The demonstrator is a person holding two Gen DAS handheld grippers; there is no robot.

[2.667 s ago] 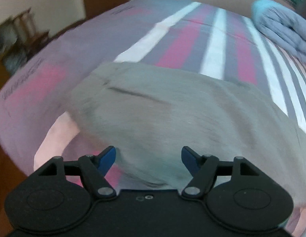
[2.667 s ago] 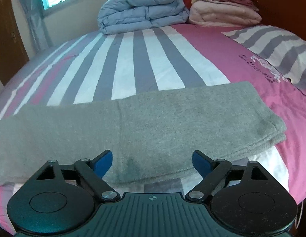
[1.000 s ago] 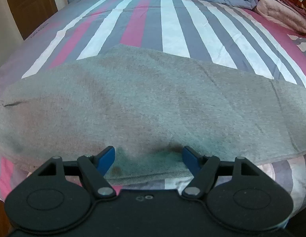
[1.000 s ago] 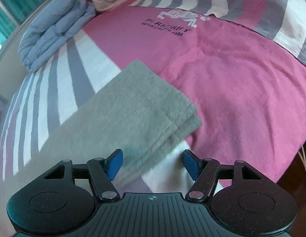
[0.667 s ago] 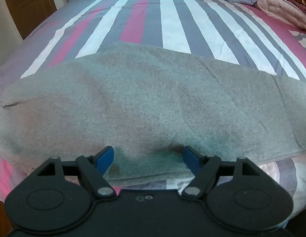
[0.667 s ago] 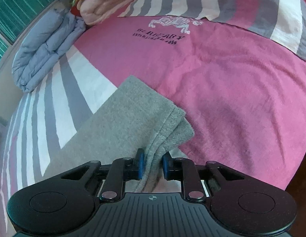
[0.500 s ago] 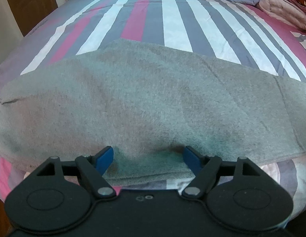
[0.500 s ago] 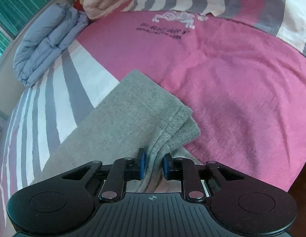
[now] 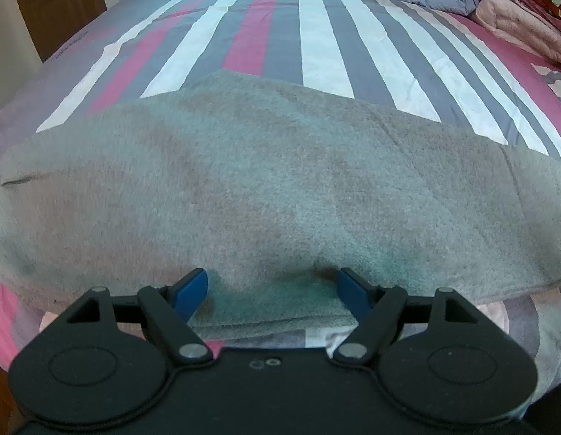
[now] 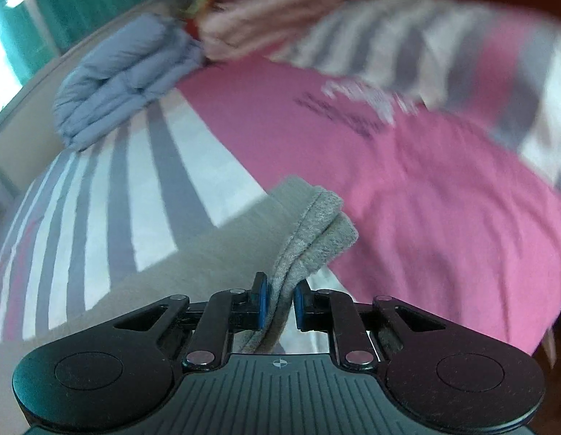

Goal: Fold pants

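Grey pants [image 9: 265, 188] lie folded lengthwise across the striped bed, filling the left wrist view. My left gripper [image 9: 273, 286] is open, its blue fingertips spread over the near edge of the pants, holding nothing. In the right wrist view my right gripper [image 10: 278, 297] is shut on the leg end of the pants [image 10: 309, 232], whose layered cuffs are lifted a little off the bed.
The bed sheet [image 9: 273, 32] has grey, white and pink stripes and a pink area [image 10: 407, 195]. A folded blue duvet [image 10: 124, 76] and pink blankets [image 10: 265, 11] lie at the far side. A striped pillow [image 10: 461, 50] lies on the right.
My right gripper swung to the leg end of the pants, shut on the cuffs and has lifted them. My left gripper stays open over the near edge.
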